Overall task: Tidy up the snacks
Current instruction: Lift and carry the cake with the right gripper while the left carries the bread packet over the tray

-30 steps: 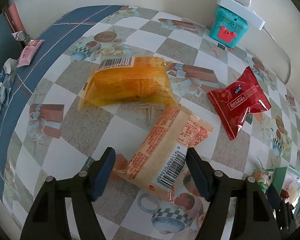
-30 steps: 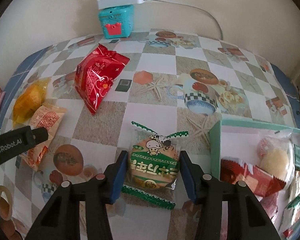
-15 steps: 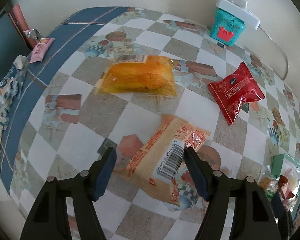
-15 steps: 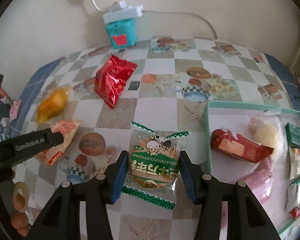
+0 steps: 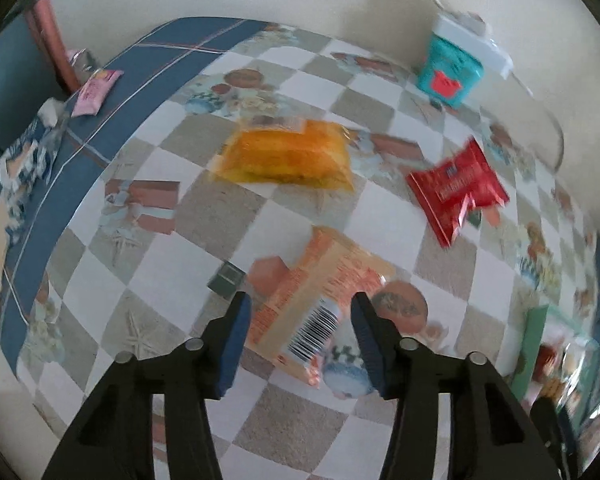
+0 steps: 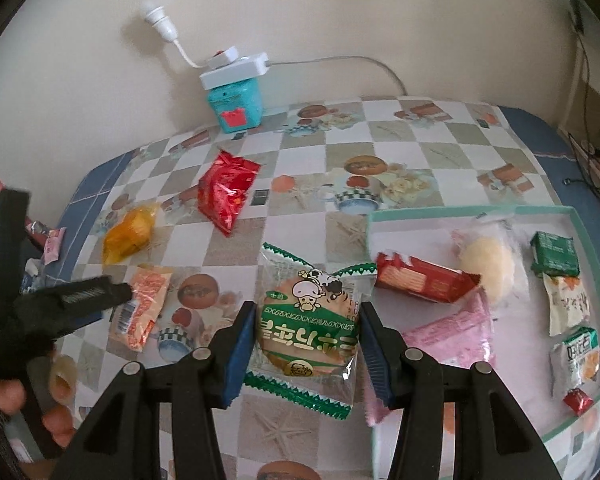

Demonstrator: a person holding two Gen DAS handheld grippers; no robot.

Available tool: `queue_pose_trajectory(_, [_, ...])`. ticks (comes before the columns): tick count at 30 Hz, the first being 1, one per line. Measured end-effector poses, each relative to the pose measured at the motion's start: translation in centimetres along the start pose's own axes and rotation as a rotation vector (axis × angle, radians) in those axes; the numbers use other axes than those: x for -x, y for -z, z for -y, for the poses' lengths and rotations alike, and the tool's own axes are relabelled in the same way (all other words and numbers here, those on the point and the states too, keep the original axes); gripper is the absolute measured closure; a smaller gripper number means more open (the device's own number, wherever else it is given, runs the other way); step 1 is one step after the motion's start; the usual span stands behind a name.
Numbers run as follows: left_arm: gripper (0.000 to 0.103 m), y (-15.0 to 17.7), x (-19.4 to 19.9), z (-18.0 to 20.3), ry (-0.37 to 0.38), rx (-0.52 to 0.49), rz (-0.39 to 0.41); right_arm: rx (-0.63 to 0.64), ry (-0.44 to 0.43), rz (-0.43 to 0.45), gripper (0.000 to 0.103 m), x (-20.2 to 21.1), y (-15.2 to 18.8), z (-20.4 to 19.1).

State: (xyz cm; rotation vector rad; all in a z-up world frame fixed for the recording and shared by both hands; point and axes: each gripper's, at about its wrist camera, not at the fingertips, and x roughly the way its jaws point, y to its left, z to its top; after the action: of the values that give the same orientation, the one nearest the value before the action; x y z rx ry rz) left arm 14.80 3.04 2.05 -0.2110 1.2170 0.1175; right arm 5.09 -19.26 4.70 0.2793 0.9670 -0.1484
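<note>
Right wrist: right gripper (image 6: 306,350) clamps green cookie packet (image 6: 308,328) beside the tray (image 6: 548,211)

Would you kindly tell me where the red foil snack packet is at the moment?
In the right wrist view, the red foil snack packet lies on the checked tablecloth, left of centre, between the teal box by the wall and the yellow-orange wrapped cake.

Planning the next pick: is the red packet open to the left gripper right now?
Probably not yet: the left gripper already has the orange packet between its fingers. The red packet itself lies uncovered on the table.
</note>
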Motion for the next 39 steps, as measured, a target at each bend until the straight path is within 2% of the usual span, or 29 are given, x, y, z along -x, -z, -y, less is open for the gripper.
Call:
queue_pose_trajectory(1, [0.041,-0.3,0.0,-0.6,0.003,0.017,0.006,-0.01,-0.001,-0.003,0.05,-0.1,0.0,0.4])
queue_pose_trajectory(5, [0.038,-1.0,-0.6,-2.5,0.001,0.072,0.015,-0.036,-0.007,-0.013,0.05,-0.8,-0.3,1.3])
queue_pose_trajectory(10, [0.021,-1.6,-1.1,-1.3,0.025,0.008,0.031,-0.042,0.0,-0.02,0.05,-1.5,-0.5,1.6])
queue_pose_trajectory(14, [0.021,-1.1,-2.0,1.1,0.023,-0.105,0.015,-0.048,0.009,-0.028,0.05,-1.9,-0.4,1.8])
queue_pose_trajectory(19, [0.021,-0.2,-3.7,2.0,-0.076,-0.184,-0.028,-0.03,0.009,-0.029,0.05,-1.9,-0.4,1.2])
queue_pose_trajectory(23, [0.021,0.4,-5.0,1.9,-0.108,-0.206,-0.078,-0.017,0.001,-0.025,0.05,-1.7,-0.3,0.7])
queue_pose_trajectory(26, [0.022,0.5,-5.1,1.9,-0.123,-0.207,-0.084,-0.005,0.0,-0.022,0.05,-1.6,-0.3,0.4])
queue_pose_trajectory(27, [0.025,0.5,-4.9,2.0,-0.128,-0.209,-0.077,-0.005,0.0,-0.022,0.05,-1.6,-0.4,0.4])
queue_pose_trajectory(29, [0.046,0.5,-4.5,2.1,-0.127,-0.205,-0.064,-0.009,0.0,-0.021,0.05,-1.5,-0.4,0.5])
queue_pose_trajectory(30, [0.053,0.5,-4.4,2.1,-0.132,-0.201,-0.063,-0.013,0.0,-0.021,0.05,-1.5,-0.4,0.6])
queue_pose_trajectory(34, [0.063,0.3,-3.9,2.2,-0.132,-0.189,-0.051,-0.022,-0.005,-0.009,0.05,-1.0,-0.7,0.9])
queue_pose_trajectory(39, [0.064,0.0,-1.8,2.2,-0.129,-0.179,-0.002,-0.025,-0.013,0.02,0.05,0.1,-1.1,1.1])
